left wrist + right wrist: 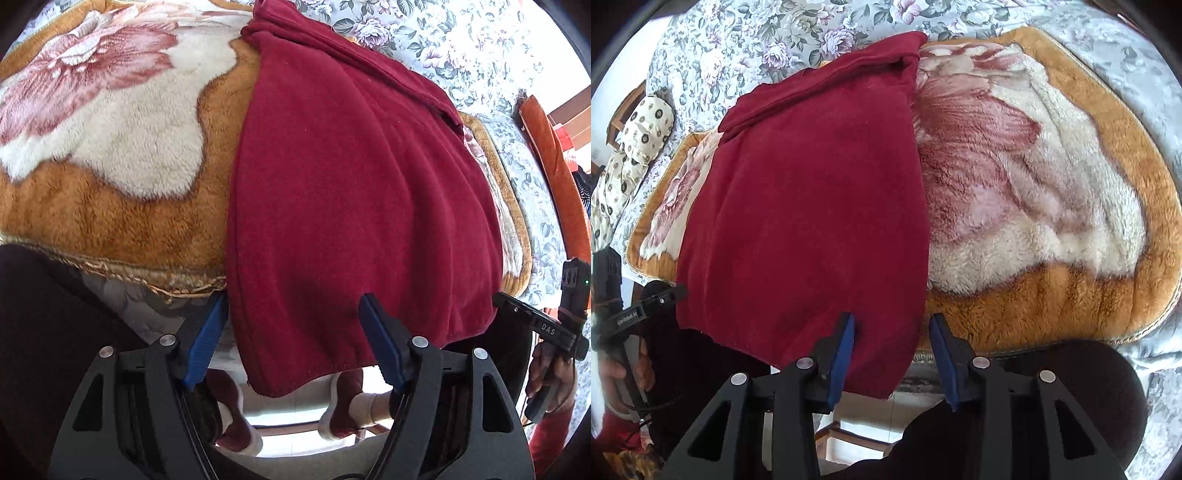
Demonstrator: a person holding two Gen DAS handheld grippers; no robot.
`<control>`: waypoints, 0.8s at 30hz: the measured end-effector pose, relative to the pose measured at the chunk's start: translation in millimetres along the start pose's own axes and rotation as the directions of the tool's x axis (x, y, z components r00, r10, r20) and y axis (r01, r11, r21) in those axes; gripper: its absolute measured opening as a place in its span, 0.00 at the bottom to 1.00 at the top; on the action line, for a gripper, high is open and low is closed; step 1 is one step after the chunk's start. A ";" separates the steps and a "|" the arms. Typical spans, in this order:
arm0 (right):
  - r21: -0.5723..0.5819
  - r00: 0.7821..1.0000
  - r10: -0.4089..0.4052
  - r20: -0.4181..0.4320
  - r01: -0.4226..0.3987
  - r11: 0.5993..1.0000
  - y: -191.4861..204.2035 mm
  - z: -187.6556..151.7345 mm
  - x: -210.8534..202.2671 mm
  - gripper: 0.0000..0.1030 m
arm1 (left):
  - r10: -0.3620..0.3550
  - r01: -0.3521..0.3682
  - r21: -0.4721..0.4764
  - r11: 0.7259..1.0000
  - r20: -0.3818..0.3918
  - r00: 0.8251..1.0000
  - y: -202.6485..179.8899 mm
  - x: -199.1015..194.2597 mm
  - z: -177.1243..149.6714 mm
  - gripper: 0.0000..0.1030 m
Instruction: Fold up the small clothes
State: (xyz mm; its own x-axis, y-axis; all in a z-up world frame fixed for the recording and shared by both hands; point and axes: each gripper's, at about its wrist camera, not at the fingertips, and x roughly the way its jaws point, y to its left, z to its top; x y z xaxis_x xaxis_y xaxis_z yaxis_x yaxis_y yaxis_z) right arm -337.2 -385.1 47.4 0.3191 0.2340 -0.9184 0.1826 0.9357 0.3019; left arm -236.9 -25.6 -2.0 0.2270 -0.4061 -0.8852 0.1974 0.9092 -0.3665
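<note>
Red garment (354, 206): lies lengthwise on the plush blanket (122, 206), near hem overhanging the blanket's edge; left claw (291, 336) and right claw (892, 354), both released, straddle its two hem corners.

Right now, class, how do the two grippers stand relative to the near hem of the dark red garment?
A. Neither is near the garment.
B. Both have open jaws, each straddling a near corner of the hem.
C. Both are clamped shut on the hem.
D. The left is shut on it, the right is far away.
B: in each wrist view the blue jaws stand apart, with the hanging hem of the dark red garment between them, for the left gripper and the right gripper alike.
</note>
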 end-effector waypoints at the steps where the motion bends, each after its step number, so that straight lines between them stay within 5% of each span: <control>1: 0.009 1.000 0.012 -0.003 -0.012 1.000 -1.3 -2.1 0.4 0.39 | 0.000 0.000 -0.005 1.000 -0.005 1.000 -0.4 2.3 -1.6 0.72; 5: 0.025 0.999 0.045 -0.030 -0.044 0.999 -1.8 -11.3 7.9 0.40 | -0.019 0.018 -0.026 0.999 -0.061 0.998 -2.7 20.2 -9.5 0.72; 24: 0.023 1.000 0.016 -0.025 -0.015 1.000 12.6 -5.9 25.0 0.44 | -0.014 0.012 -0.034 0.999 -0.035 0.999 -10.2 24.2 -10.4 0.84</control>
State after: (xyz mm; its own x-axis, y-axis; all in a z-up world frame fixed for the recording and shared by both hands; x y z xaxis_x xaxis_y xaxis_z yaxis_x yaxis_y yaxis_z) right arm -332.5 -365.8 26.7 0.2990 0.2551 -0.9195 0.1987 0.9258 0.3215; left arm -243.4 -43.8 -22.7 0.1911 -0.4151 -0.8895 0.1674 0.9067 -0.3872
